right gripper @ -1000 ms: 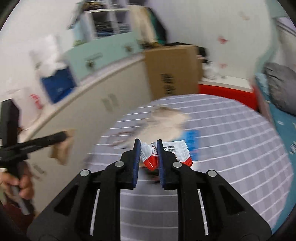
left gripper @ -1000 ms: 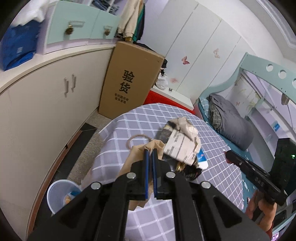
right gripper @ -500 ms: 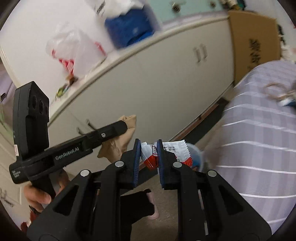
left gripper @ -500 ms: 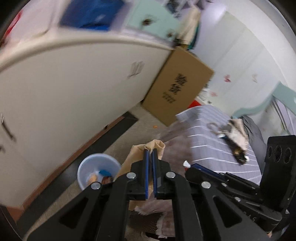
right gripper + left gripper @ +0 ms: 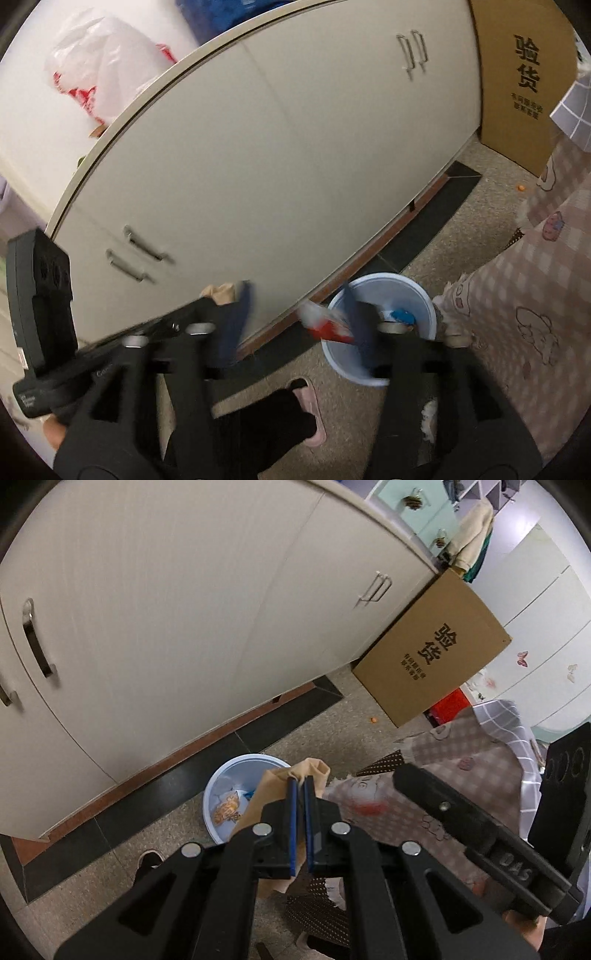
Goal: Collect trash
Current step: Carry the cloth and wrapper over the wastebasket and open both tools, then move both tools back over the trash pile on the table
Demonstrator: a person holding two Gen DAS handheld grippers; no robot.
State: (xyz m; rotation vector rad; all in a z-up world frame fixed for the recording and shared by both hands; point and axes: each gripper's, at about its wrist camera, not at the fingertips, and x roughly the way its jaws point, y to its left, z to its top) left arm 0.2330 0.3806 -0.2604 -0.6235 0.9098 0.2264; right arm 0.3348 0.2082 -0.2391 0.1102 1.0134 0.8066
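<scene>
Cardboard box (image 5: 432,657) against cabinet (image 5: 166,602); slipper (image 5: 310,410) beside bin (image 5: 380,328).

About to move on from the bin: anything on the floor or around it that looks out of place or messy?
One thing: a small orange scrap lies loose on the floor near the cardboard box, well away from the blue bin. The tablecloth hem beside the bin looks frayed. Nothing looks spilled around the bin itself.

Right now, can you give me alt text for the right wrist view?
The right hand-held gripper is opening above a pale blue bin on the floor, a red-and-white wrapper blurred between its fingers. At left, the left hand-held gripper grips a tan paper bag before cream cabinet doors.
</scene>
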